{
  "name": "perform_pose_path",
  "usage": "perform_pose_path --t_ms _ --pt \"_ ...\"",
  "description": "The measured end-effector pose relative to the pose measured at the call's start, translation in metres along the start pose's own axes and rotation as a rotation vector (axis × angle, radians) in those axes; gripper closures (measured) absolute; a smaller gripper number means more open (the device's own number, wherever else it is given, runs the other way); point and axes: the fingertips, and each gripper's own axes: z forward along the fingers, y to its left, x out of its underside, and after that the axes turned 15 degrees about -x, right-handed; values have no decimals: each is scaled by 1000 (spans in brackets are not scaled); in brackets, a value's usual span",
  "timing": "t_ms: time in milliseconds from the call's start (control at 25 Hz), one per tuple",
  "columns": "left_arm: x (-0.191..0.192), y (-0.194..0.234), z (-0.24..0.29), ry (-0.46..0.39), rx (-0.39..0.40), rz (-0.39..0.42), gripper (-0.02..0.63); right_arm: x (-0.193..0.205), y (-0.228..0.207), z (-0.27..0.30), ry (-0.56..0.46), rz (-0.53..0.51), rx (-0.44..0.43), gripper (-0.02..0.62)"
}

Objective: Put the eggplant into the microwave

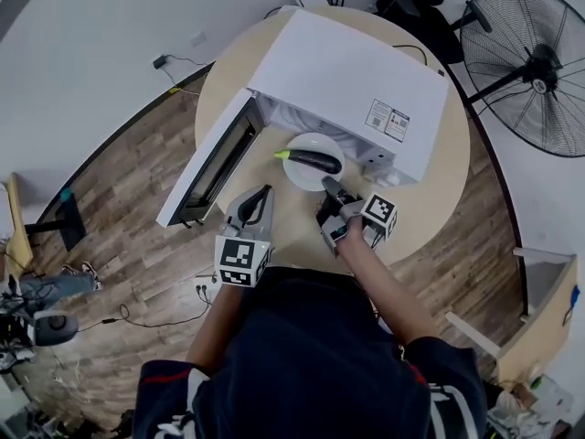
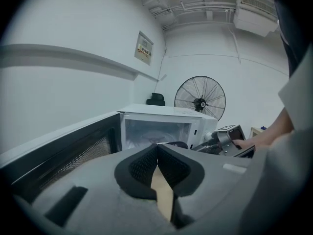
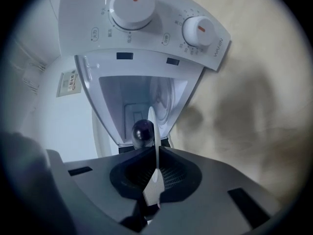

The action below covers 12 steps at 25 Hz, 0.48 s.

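Nearest the head camera, the person's dark sleeves are reaching forward over the round table (image 1: 297,229), one gripper in each hand.

1. Right gripper (image 1: 329,188): its jaws are pinching the near rim of the white plate (image 1: 309,142). The right gripper view is showing the rim edge-on between the pads.
2. Task item: the eggplant (image 1: 313,161) is lying loose across the plate, dark body to the right, green stem to the left. The plate is sitting at the mouth of the microwave (image 1: 356,80). Whether its far rim is already over the sill cannot be told.
3. Left gripper (image 1: 263,195): its pads are pressed together on nothing. It is hanging just near of the open door (image 1: 210,158), which is swung out to the left.

Judgement: the plate is being used as the carrier, and the insertion appears to be partly done.
- A rim pinch is giving little leverage, so the plate should be kept level and moved slowly to the far side.
- The eggplant is round and unsecured, and any tilt is likely to set it rolling.
- The push should run straight down the middle of the cavity, clear of the door on the left.
- The left gripper is best kept off the door.
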Motion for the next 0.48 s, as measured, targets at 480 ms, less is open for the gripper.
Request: perform_pose_path --t_ms 480 --pt "13 16 25 47 128 48 589 -20 -26 28 -174 11 -17 574"
